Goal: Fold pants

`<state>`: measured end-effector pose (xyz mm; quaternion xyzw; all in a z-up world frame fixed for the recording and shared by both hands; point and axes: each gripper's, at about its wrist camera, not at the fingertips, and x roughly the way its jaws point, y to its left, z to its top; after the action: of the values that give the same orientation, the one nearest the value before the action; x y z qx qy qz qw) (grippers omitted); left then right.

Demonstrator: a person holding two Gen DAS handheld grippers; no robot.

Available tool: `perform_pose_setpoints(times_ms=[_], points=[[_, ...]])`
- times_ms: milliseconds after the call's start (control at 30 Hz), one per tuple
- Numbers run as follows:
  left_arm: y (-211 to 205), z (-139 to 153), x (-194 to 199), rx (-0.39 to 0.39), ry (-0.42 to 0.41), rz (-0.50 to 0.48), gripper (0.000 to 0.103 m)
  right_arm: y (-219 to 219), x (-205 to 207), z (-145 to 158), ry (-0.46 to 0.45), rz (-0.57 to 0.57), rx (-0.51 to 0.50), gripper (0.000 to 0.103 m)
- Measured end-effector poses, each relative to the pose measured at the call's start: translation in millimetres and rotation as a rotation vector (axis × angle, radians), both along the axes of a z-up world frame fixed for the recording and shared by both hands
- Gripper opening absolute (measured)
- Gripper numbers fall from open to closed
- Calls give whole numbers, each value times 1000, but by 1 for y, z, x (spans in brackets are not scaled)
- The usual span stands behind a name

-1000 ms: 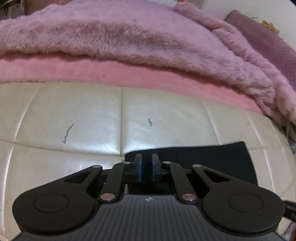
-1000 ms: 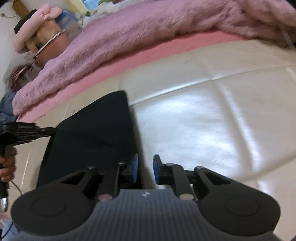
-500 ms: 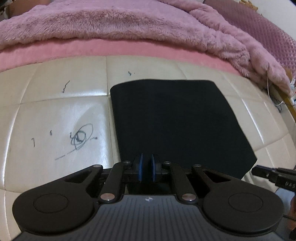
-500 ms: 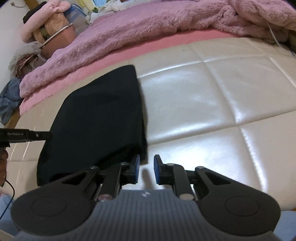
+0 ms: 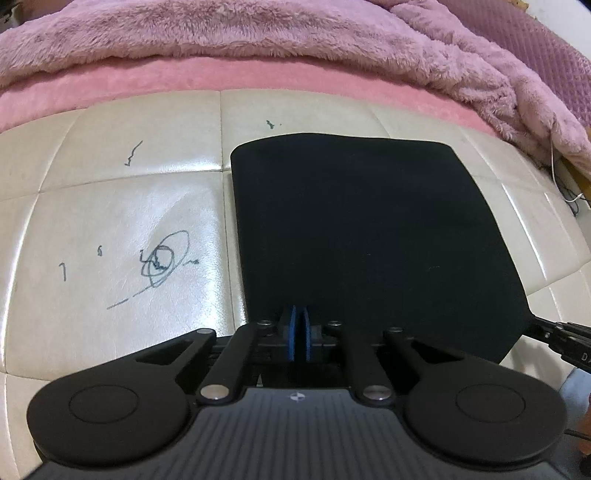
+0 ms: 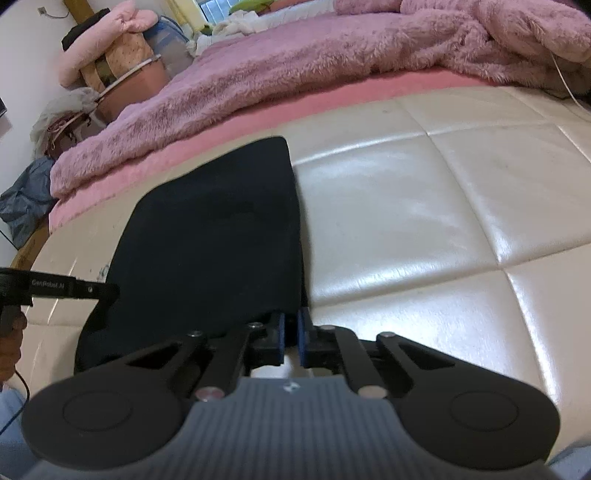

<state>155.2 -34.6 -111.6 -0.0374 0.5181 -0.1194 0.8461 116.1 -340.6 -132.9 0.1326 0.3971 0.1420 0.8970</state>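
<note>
One pair of black pants (image 5: pixel 369 229) lay folded on one cream quilted cushion (image 5: pixel 110 206). Two grippers were in view, the left gripper (image 5: pixel 299 334) and the right gripper (image 6: pixel 290 334). One fluffy purple blanket (image 5: pixel 258 33) lay over one pink sheet (image 5: pixel 147 81).

Pants on mattress, tools at near edge.
Pants (image 5: pixel 369 229) lie flat on mattress (image 5: pixel 122 206); blanket (image 5: pixel 258 40) behind; left tool (image 5: pixel 299 334) and right tool (image 6: pixel 290 338) at near corners.

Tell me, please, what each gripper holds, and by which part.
Left gripper: the pants, by their near edge. Right gripper: its jaws have just been closing at the near right corner; whether cloth is pinched cannot be told.
</note>
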Motion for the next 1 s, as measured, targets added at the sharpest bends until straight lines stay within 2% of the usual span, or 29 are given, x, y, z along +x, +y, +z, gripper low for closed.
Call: perform_pose_setpoints(times_ms=[233, 333, 400, 433, 500, 533, 567, 600, 667, 767, 800, 900, 1000], points=[[10, 2, -5, -38, -4, 8, 7, -10, -2, -5, 51, -23, 49, 0], [14, 6, -14, -44, -9, 0, 7, -12, -4, -5, 66, -33, 19, 0], [17, 9, -17, -48, -5, 0, 8, -18, -5, -5, 80, -45, 41, 0], [20, 11, -18, -53, -4, 4, 10, -21, -5, -3, 79, -53, 42, 0], [28, 14, -19, -62, -16, 33, 28, -25, -5, 4, 69, -63, 35, 2], [34, 16, -20, -75, -38, 62, 33, -28, -4, 7, 61, -67, 45, 3], [39, 17, -19, -101, -60, 86, 40, -30, -3, 10, 53, -66, 64, 6], [45, 17, -18, -139, -69, 109, 47, -33, 0, 14, 43, -66, 94, 14], [56, 12, -11, -248, -55, 155, 55, -38, 5, 17, 26, -68, 142, 30], [67, -2, -1, -383, -18, 218, 57, -39, 23, 18, 31, -41, 214, 34], [70, -6, 2, -408, -13, 239, 57, -37, 28, 17, 38, -35, 231, 38], [72, -18, 9, -443, 5, 278, 57, -34, 48, 9, 67, -33, 273, 40], [68, -24, 16, -431, 18, 273, 57, -33, 65, 1, 98, -39, 313, 45]])
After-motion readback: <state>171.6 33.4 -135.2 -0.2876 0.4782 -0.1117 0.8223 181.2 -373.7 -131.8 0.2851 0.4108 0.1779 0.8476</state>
